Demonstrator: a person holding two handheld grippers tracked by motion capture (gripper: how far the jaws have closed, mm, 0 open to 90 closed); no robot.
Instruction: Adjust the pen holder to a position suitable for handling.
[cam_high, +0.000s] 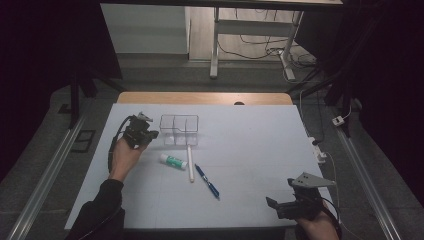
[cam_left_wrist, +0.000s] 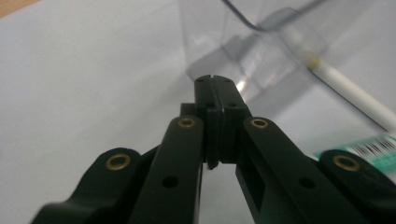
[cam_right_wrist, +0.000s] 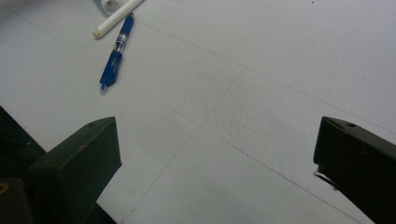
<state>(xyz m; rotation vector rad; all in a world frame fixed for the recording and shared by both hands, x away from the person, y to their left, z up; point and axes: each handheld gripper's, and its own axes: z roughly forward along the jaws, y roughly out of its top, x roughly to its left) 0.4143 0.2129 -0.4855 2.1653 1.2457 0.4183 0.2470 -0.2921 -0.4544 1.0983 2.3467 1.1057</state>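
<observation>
- The left gripper (cam_high: 150, 134) sits at the left of the white table (cam_high: 260, 150), held in the person's left hand (cam_high: 124, 156), its tip just beside the left wall of the clear plastic organizer (cam_high: 179, 129).
- In the left gripper view its two black jaws are pressed flat together with nothing between them — clenched on air — and the clear plastic organizer (cam_left_wrist: 243, 51) stands right ahead of the tip; whether the tip touches the wall cannot be told.
- The organizer is a small see-through box with dividers, standing upright near the table's far middle.
- A white stick (cam_high: 190, 162) lies with its far end at the organizer's front edge and runs toward the person; in the left gripper view it (cam_left_wrist: 355, 93) passes beside the box.
- A glue stick (cam_high: 173, 160) with a green label lies just left of the white stick.
- A blue pen (cam_high: 207, 181) lies just right of it — near, apart from the glue stick.
- The right gripper (cam_high: 275, 206) rests at the table's near right corner, well apart from everything; its jaws stand wide, released, over bare table, with the blue pen (cam_right_wrist: 114, 53) farther off.
</observation>
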